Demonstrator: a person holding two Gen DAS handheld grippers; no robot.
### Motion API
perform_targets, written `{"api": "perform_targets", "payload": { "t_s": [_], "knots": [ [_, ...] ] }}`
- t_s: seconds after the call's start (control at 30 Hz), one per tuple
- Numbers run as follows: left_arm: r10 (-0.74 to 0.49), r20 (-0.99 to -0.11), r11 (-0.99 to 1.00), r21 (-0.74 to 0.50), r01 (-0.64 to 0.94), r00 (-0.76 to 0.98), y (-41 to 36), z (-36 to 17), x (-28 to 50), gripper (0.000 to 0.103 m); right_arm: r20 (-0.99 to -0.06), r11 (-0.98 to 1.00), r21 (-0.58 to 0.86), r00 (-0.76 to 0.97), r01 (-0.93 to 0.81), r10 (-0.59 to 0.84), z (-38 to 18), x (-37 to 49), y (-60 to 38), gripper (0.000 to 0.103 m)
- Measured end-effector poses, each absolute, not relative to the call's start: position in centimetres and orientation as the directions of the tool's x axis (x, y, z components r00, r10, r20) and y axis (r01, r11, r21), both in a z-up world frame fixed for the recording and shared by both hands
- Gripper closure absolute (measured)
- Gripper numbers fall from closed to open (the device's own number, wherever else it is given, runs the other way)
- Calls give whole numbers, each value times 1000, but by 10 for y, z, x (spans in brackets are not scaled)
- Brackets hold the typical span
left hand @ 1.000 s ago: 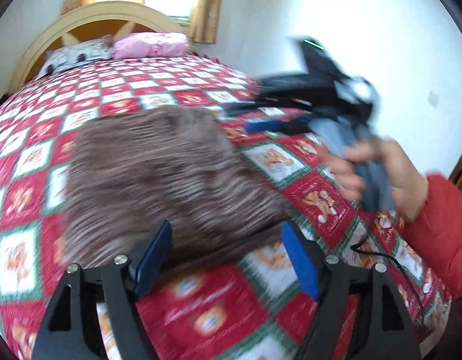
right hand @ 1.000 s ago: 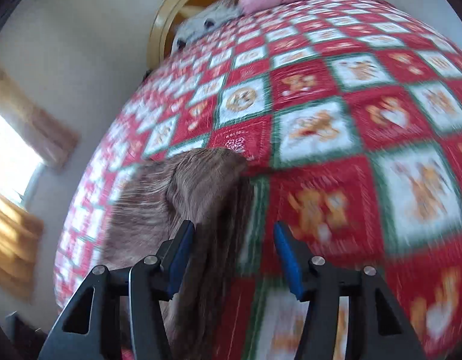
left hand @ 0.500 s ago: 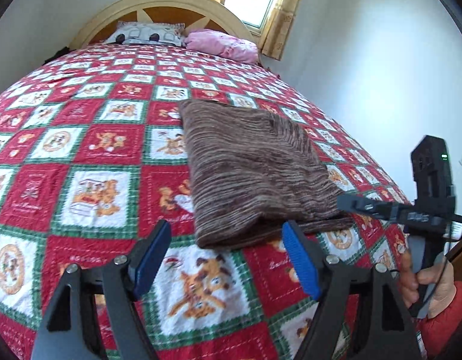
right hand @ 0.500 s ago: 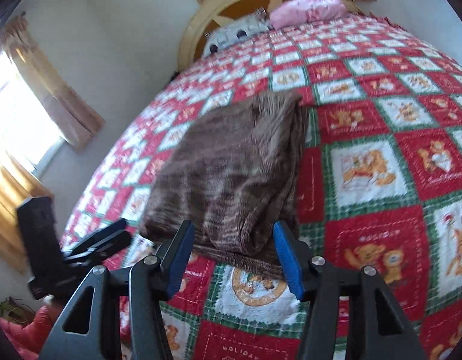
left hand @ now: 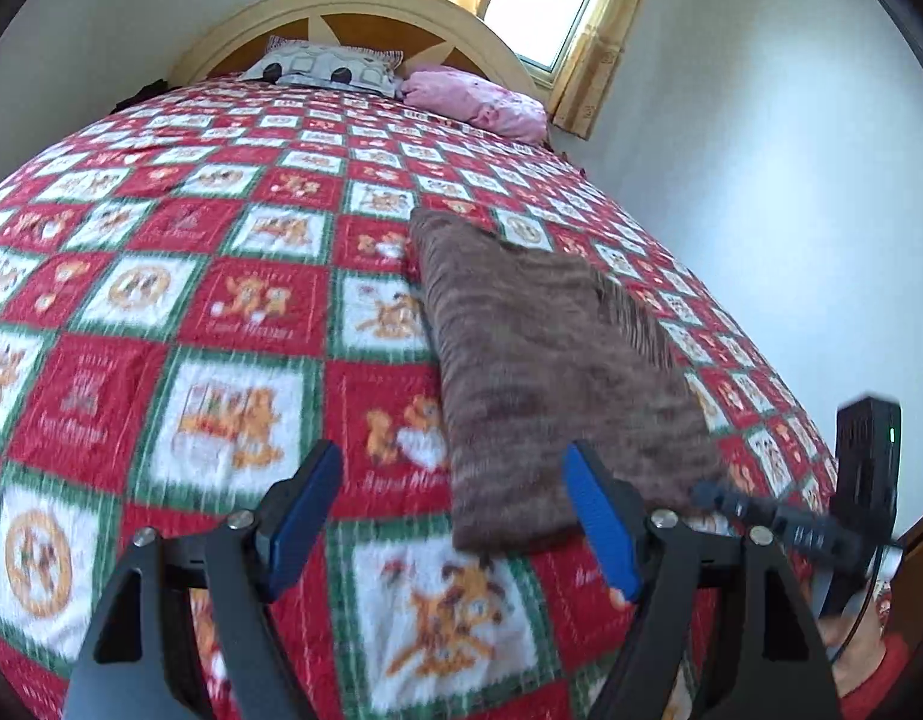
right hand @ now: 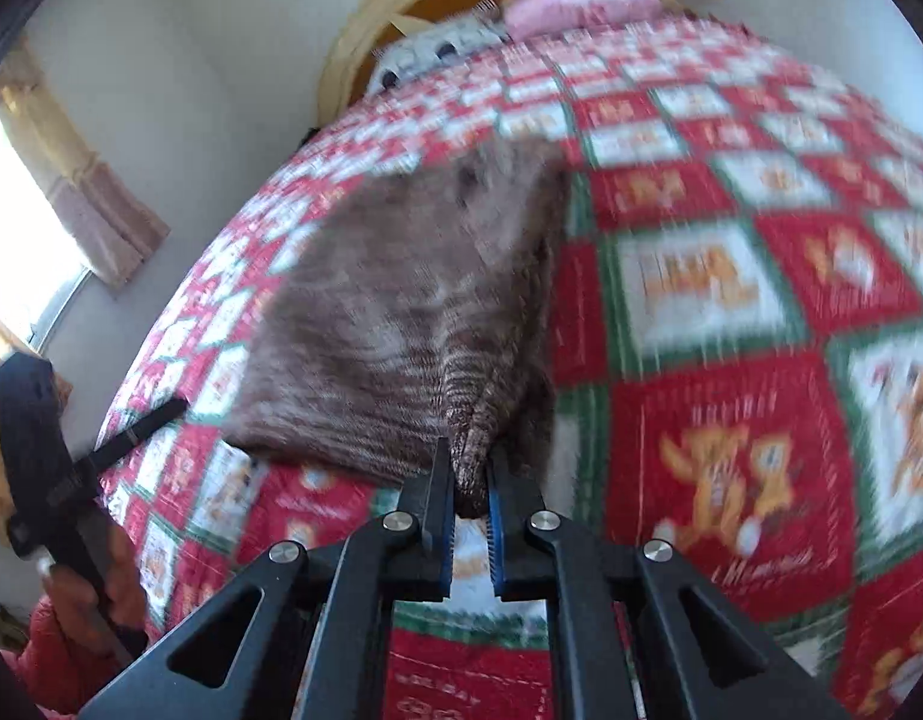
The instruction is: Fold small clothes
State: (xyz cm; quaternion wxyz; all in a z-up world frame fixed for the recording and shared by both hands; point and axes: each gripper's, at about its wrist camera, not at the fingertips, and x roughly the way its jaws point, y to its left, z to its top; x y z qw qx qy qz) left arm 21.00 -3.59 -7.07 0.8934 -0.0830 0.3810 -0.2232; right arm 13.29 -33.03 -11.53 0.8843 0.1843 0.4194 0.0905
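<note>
Your right tongs (right hand: 469, 483) pinch the near corner of the sweater (left hand: 539, 354), which lies folded flat on the bed (left hand: 161, 300). Left tongs (left hand: 455, 516) gape, empty. Probably 1 fold remains.

Sweater (right hand: 395, 312): brown knit, ribbed, rough, matt; corner pinched btwn right gripper (right hand: 469, 501) pads. Bedspread (left hand: 161, 312): printed cloth, red/white/green squares, soft matt nap. Left gripper (left hand: 455, 516): matt black plastic arms, blue ridged pads, shiny metal screws; jaws seen wide apart. Headboard (left hand: 353, 6): wood, smooth, pale paint w/ orange panel. Pillow (left hand: 479, 105): pink cloth, wrinkled. Wall (left hand: 791, 150): smooth, matt.
</note>
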Motion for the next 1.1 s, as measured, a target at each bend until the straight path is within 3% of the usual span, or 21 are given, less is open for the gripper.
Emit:
{"api": "perform_targets", "payload": {
  "t_s": [0.17,0.33,0.4,0.53,0.67,0.87,1.1],
  "knots": [
    [-407,-659,909,-227,349,632,-60,-58,238,24,-696,912,409,640,-18,325,-115,128,-330,95],
    [-393,-645,914,-192,358,655,-77,-52,266,24,-693,923,379,641,-66,331,-78,127,-336,94],
    [-375,-652,923,-192,334,660,-89,-53,283,24,-643,934,347,704,-83,302,-53,133,-339,93],
    [-316,-717,942,-162,293,621,-112,-68,311,24,-633,968,229,741,-99,225,-32,187,-324,93],
    [-314,-768,936,-153,316,558,-121,-92,313,24,-659,953,296,710,-60,249,-32,230,-333,93],
    [-365,-756,919,-199,341,544,-116,-108,306,23,-607,938,343,749,-53,264,-22,189,-355,93],
    [-387,-755,910,-222,349,529,-109,-104,287,23,-640,917,395,702,-50,313,-49,168,-353,93]
  ]
}}
